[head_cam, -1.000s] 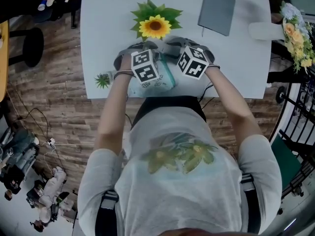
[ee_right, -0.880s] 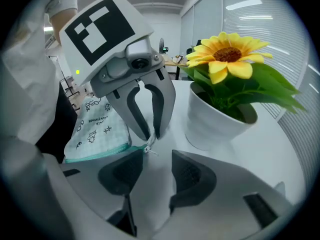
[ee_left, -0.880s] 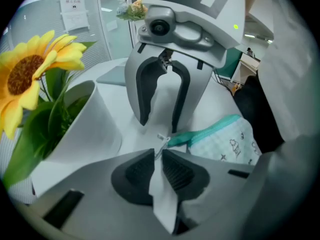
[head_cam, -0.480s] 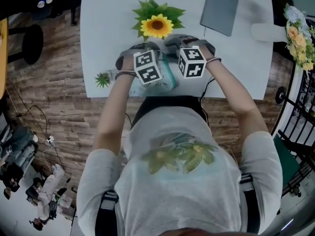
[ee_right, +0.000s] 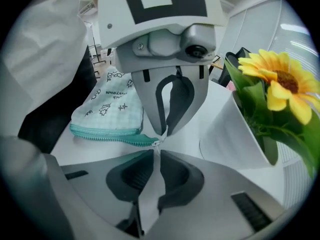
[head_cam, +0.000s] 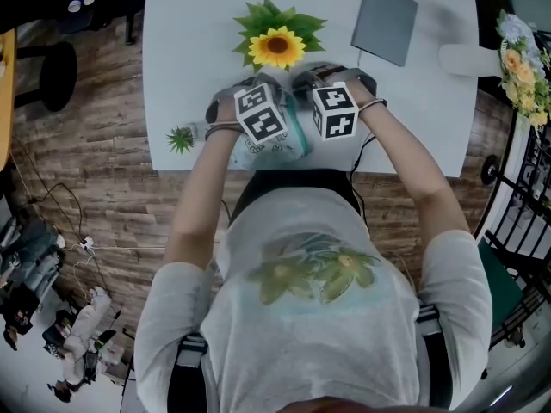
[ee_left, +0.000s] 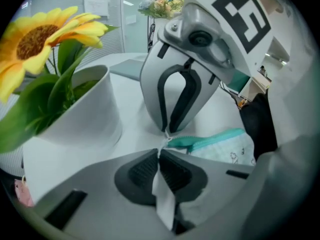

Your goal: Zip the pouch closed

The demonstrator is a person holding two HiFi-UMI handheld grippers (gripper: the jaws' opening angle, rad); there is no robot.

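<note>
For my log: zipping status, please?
Left hand-held gripper and right hand-held gripper just closed on teal zipper end. Mint printed fabric pouch on white table. White sunflower pot close.

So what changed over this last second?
Both tools rolled slightly at the pouch. The left tool closed on the zip's end. The right tool has just been closing and looks to pinch the pull. Pouch, sunflower and notebook stayed put.
</note>
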